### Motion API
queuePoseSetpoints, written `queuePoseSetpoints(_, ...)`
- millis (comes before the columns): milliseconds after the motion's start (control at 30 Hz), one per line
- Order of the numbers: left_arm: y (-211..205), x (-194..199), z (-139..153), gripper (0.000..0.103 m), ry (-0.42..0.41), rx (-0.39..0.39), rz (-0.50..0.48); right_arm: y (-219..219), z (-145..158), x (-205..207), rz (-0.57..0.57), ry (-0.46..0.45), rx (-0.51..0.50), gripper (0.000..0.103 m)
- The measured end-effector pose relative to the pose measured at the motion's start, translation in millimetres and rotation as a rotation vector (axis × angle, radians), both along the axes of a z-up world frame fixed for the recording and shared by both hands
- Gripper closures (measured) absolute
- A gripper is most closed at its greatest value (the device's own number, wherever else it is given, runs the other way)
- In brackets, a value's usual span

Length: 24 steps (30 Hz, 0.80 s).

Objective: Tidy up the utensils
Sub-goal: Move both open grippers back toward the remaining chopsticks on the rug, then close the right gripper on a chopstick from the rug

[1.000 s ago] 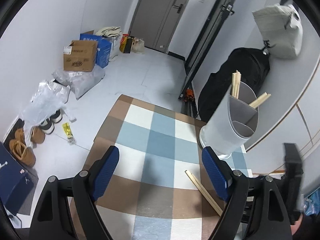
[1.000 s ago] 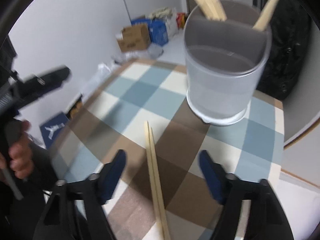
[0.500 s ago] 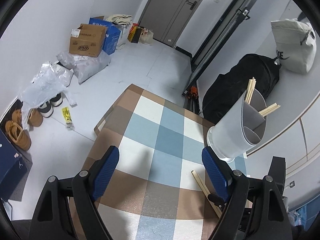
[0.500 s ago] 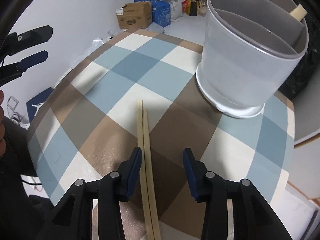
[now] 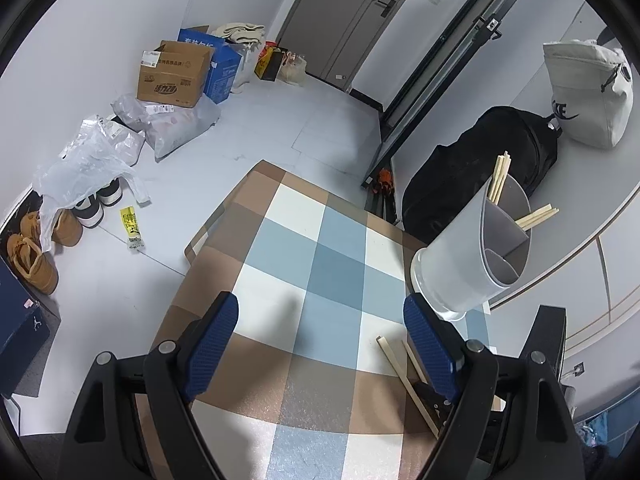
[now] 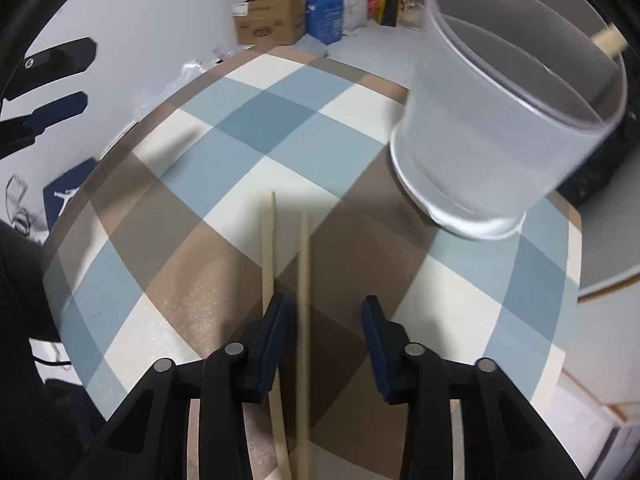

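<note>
Two wooden chopsticks (image 6: pixel 305 280) lie on the checked tablecloth (image 6: pixel 248 136). In the right wrist view one runs between the jaws of my right gripper (image 6: pixel 326 312), and the other lies against the outside of the left finger. The jaws stand partly open and grip nothing. A grey divided utensil holder (image 6: pixel 492 152) with several chopsticks in it stands just beyond. In the left wrist view my left gripper (image 5: pixel 320 320) is open and empty above the table, with the holder (image 5: pixel 468 256) and the loose chopsticks (image 5: pixel 394 364) to its right.
Cardboard boxes (image 5: pixel 172 76), plastic bags and shoes (image 5: pixel 36 256) lie on the floor to the left. A black bag (image 5: pixel 480 176) and a white bag (image 5: pixel 588 92) sit behind the holder. The table's edge runs close to the holder.
My right gripper has come down to the loose chopsticks and its jaws have narrowed. The two chopsticks have spread apart. My left gripper has risen and pulled back.
</note>
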<state>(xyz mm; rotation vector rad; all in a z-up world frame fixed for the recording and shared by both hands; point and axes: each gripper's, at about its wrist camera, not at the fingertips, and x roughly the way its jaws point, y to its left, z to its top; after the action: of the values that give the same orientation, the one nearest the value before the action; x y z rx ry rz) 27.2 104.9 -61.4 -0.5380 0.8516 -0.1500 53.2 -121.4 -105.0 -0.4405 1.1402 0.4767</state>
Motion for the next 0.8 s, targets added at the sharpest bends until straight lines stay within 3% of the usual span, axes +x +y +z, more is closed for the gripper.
queuePoseSetpoints(200,3.1,-0.5,0.0,0.022,0.001,0.0,0.015,11.4,-2.0,6.8,0.012,-0.011,-0.009,0.072)
queuePoseSetpoints(233,3.3,-0.7,0.1,0.022,0.001,0.002,0.017,14.6,-2.7,8.8,0.017,-0.01,-0.007,0.074)
queuePoseSetpoints(300,2.9,-0.5,-0.6,0.022,0.003,0.01,0.017,18.1,-3.2,10.1,0.026,0.004,0.01,0.092)
queuePoseSetpoints(367,2.9,0.2,-2.0,0.022,0.009,0.015,0.018,18.5,-4.1,10.5,0.013,0.006,0.016,0.098)
queuePoseSetpoints(633,1.7,1.6,-2.8,0.022,0.014,0.008,0.009,-18.0,-1.4,9.3,-0.148,0.048,0.094,0.098)
queuePoseSetpoints(800,-5.4,2.8,-2.6,0.022,0.018,0.019,-0.008,-17.1,-0.2,12.3,-0.158,0.06,0.094,0.094)
